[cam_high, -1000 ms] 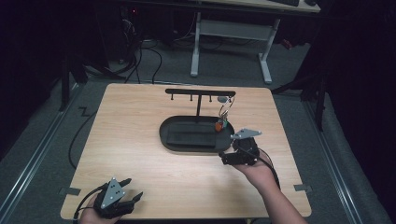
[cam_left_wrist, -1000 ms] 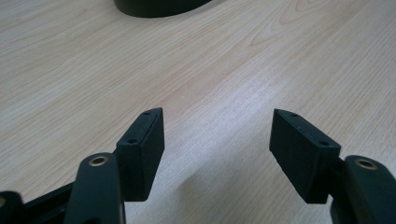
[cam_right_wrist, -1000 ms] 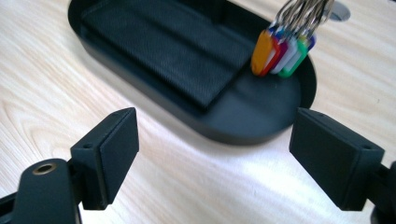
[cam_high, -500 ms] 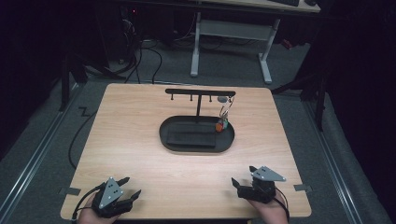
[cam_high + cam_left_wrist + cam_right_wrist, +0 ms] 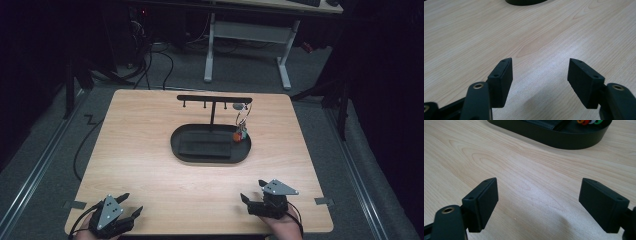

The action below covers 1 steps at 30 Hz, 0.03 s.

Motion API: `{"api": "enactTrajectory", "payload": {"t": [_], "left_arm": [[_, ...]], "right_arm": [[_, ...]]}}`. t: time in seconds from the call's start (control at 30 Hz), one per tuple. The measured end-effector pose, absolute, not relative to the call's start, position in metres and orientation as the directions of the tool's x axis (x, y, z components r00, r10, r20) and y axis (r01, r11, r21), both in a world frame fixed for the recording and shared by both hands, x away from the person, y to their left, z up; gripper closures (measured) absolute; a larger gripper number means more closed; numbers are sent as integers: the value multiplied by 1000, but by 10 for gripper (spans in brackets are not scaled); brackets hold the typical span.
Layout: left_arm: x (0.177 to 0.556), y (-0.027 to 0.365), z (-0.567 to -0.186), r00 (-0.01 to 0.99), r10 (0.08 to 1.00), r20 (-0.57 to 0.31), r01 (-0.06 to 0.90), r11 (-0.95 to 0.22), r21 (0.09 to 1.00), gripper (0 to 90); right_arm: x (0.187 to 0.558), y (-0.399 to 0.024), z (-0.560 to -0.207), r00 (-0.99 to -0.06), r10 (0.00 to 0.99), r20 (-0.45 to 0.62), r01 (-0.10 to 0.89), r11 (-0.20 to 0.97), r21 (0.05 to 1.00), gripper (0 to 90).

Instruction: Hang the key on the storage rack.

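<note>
- Left gripper (image 5: 131, 214): seen at the near-left corner of the table (image 5: 140, 150) in the high view; jaws are held wide apart, nothing between them. In the left gripper view (image 5: 540, 75) only bare wood grain is seen between the pads.
- Right gripper (image 5: 252, 194): seen at the near-right edge of the table, held by a hand (image 5: 282, 227); jaws are spread wide, nothing gripped. In the right gripper view (image 5: 539, 200) bare tabletop is seen between the pads.
- Key bunch (image 5: 241, 131): hung from the right-hand end of the rack (image 5: 214, 99), well ahead of the right gripper & slightly to its left; its coloured tags (orange, green) are seen hanging low over the tray's right end. Whether they touch the tray cannot be told.
- Tray (image 5: 180, 150): black oval dish, placed mid-table, ahead of both grippers; ahead-right of the left gripper, ahead-left of the right one. In the right gripper view its dark wall (image 5: 554, 140) is seen across the top, w/ coloured rings (image 5: 589, 122) at the upper right. A flat dark pad (image 5: 206, 149) is laid inside it.
- Rack: T-shaped black stand w/ pegs under the crossbar, rising from the tray's far side.
- Both grippers are kept well apart from the tray & from each other.
</note>
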<state>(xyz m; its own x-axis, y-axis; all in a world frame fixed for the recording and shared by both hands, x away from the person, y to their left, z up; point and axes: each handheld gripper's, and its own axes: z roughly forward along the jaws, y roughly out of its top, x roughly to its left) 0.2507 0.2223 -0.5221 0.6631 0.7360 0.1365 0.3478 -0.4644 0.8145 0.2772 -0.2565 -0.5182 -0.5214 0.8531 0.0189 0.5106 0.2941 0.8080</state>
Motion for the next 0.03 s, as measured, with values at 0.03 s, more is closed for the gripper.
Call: {"api": "enactTrajectory", "payload": {"t": [0.03], "left_arm": [[251, 222, -522, 663, 736, 136, 348, -464, 814, 376]], "right_arm": [[278, -256, -518, -522, 852, 23, 513, 293, 806, 163]]}}
